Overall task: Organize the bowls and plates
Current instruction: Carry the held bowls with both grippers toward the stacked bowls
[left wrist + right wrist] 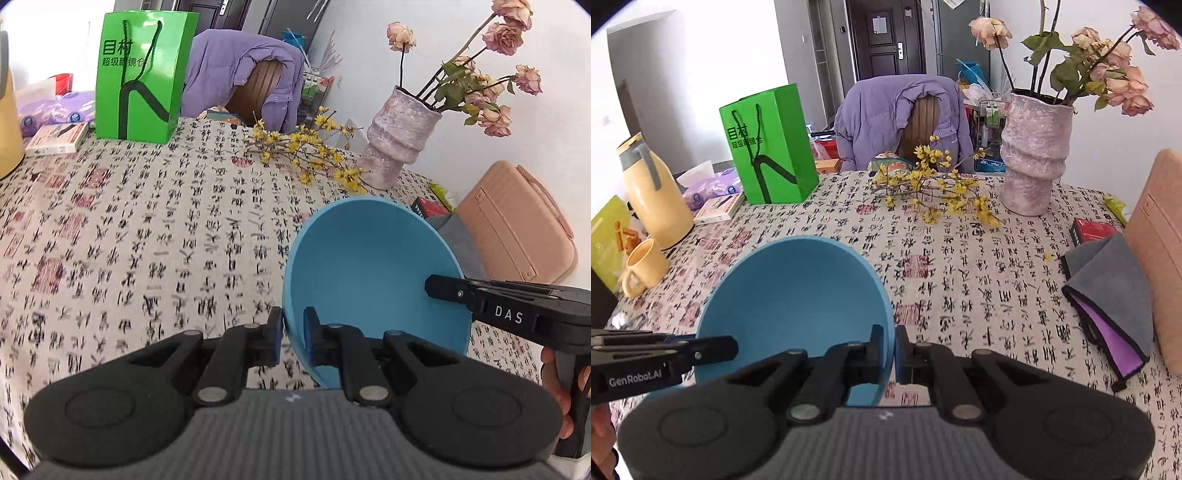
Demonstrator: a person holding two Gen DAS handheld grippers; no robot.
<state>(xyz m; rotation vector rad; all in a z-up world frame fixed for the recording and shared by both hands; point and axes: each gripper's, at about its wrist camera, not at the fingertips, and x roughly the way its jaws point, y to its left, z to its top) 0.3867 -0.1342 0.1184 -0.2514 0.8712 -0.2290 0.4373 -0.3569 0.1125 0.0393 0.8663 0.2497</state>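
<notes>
bowl [369, 266]: blue, matte, plain inside, empty
state: whole, clean, lifted off the surface [147, 229]
pose: tilted, mouth turned toward both cameras
grip: rim pinched at two opposite edges, one by the left tool [293, 332], one by the right tool [894, 350], wall between each pair of pads
place: in front of the vase [397, 136], nearer the cameras, well apart from it

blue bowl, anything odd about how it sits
The blue bowl is tipped steeply, off the tablecloth, its rim pinched on opposite sides by the left gripper and right gripper. No damage visible.
</notes>
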